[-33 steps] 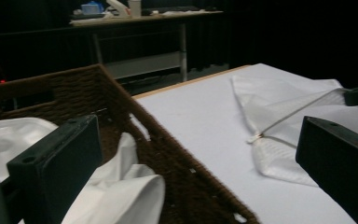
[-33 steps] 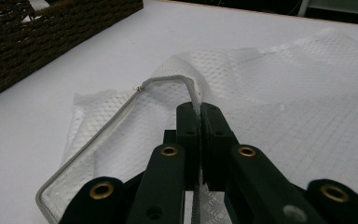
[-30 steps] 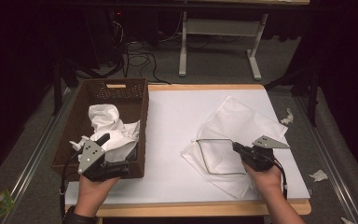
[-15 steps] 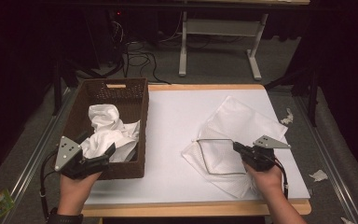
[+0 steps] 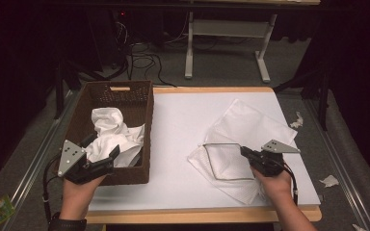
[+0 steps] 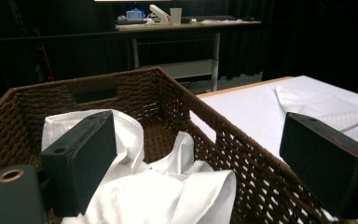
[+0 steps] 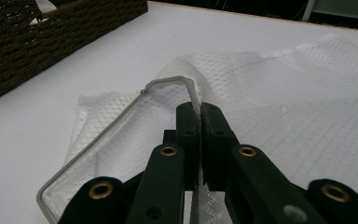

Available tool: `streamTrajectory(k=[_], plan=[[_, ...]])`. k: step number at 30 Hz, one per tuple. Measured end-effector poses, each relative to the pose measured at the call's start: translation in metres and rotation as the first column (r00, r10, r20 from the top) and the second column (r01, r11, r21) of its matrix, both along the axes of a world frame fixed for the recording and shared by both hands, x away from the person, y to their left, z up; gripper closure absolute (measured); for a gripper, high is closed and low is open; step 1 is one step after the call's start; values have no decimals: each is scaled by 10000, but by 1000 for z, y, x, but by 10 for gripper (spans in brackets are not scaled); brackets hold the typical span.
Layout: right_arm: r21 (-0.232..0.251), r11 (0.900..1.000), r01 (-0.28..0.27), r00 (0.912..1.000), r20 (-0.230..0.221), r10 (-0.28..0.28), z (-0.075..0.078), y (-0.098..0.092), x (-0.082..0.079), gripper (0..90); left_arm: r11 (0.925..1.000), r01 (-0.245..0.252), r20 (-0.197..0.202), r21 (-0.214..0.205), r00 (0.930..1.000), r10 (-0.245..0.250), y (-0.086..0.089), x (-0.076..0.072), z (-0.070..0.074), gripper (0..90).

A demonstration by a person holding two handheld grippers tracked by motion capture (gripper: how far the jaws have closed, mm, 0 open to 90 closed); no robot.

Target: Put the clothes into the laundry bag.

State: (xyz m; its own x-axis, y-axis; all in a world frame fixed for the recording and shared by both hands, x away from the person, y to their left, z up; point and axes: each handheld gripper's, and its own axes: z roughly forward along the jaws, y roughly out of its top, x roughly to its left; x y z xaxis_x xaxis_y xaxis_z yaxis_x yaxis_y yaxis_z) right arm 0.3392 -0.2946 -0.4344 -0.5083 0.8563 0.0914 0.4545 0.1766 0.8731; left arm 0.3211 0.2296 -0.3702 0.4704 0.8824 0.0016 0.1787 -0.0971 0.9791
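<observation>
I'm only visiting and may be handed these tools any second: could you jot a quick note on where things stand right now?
Right gripper: fingers shut on the zip edge of the white mesh bag, which lies flat on the white table.
Left gripper: open, its fingers have just been closing a little, nothing gripped; it hovers at the near end of the wicker basket, above the crumpled white cloth.
Done: the bag's mouth is held.
Left, probably: grip the cloth, lift it out, and feed it into the bag.
</observation>
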Motion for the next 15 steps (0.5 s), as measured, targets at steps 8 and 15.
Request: streamTrajectory(k=[8, 15], plan=[[158, 9998, -116, 9999, -18, 117, 2, -4, 0, 873, 9973, -728, -731, 70, 9946, 731, -8, 28, 11, 130], [206, 9996, -215, 9998, 50, 214, 4, -4, -1, 868, 9914, -1289, -1278, 207, 9832, 1305, -13, 65, 16, 38]])
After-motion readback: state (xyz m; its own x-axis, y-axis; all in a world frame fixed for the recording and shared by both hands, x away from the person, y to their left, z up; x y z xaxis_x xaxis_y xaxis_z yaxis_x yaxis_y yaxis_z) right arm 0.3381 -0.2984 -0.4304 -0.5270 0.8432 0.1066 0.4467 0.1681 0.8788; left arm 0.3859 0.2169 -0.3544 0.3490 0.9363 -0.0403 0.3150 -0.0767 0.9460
